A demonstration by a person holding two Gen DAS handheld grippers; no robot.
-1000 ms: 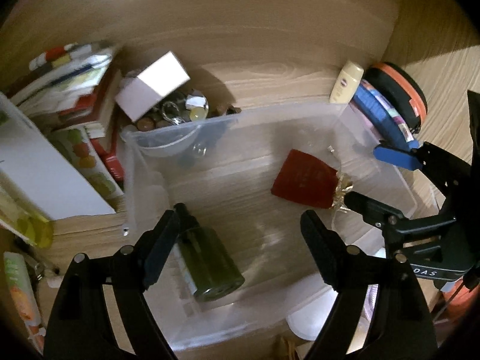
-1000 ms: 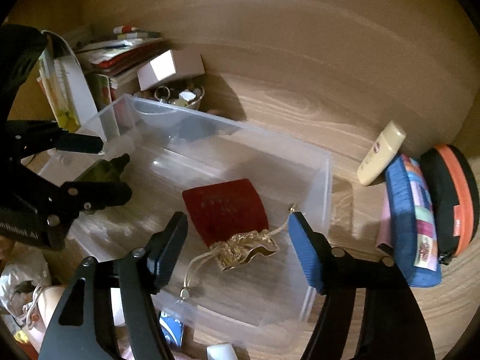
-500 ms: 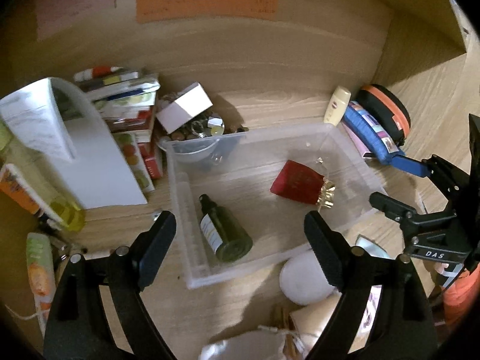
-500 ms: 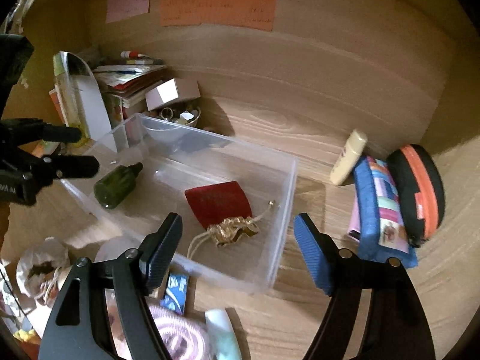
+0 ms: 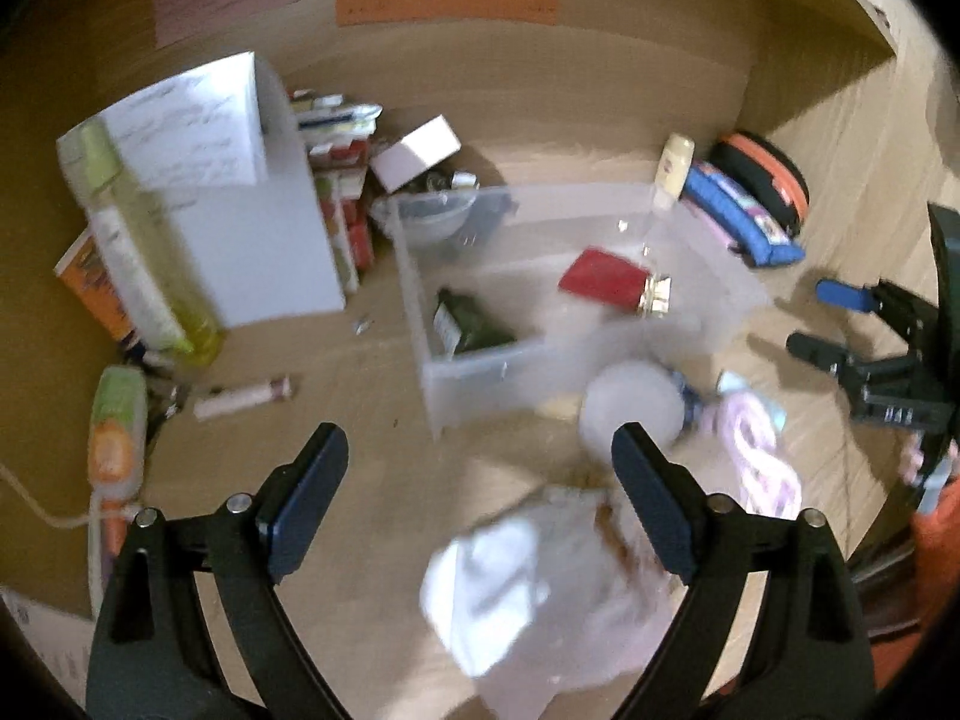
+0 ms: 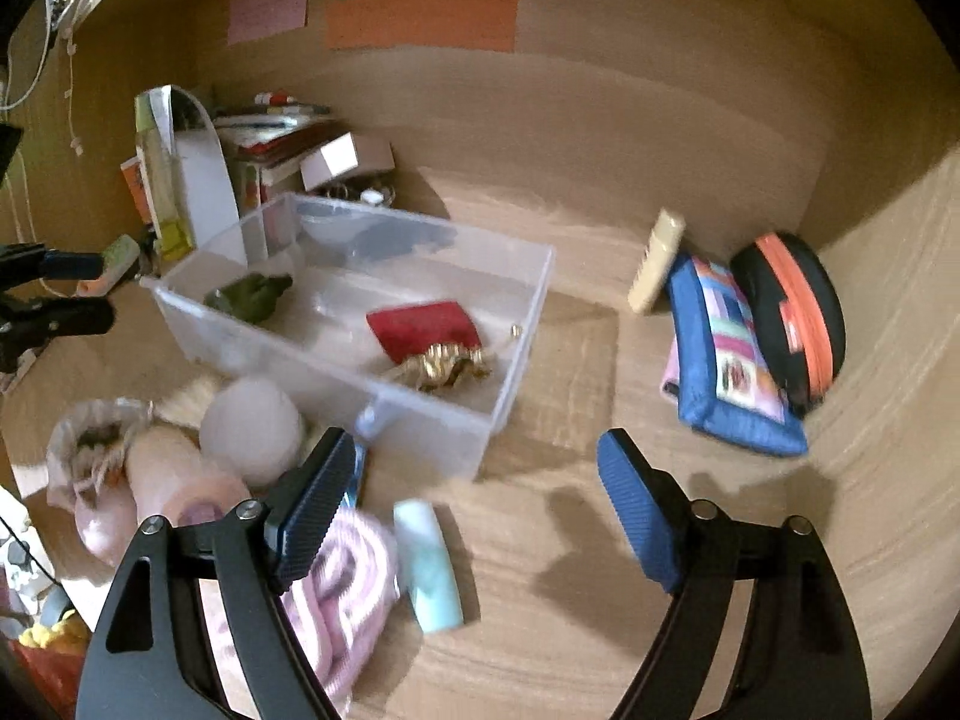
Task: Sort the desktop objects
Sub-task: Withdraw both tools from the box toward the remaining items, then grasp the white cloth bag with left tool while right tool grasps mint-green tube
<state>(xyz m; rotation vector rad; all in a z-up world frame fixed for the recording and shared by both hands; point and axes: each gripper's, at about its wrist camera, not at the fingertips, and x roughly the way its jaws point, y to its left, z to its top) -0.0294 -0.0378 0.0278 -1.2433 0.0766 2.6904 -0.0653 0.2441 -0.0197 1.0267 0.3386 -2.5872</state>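
Note:
A clear plastic bin (image 5: 480,369) (image 6: 420,414) stands on the wooden desk. In it lie a dark green bottle (image 5: 471,324) (image 6: 249,297) and a red pouch with a gold tie (image 5: 606,282) (image 6: 423,330). My left gripper (image 5: 480,504) is open and empty, above a white cloth bag (image 5: 540,594) in front of the bin. My right gripper (image 6: 474,498) is open and empty, over bare desk to the right of a pale blue tube (image 6: 429,564) and a pink knitted item (image 6: 345,576).
A white round object (image 5: 633,414) (image 6: 252,429) lies against the bin's front. A blue pencil case (image 6: 729,354), a black and orange case (image 6: 792,312) and a cream bottle (image 6: 654,261) stand at the right. Books, a white box (image 5: 264,228) and a yellow bottle (image 5: 144,252) stand at the left.
Both grippers have pulled back and up from the bin, staying open. More of the desk's front clutter has come into view.

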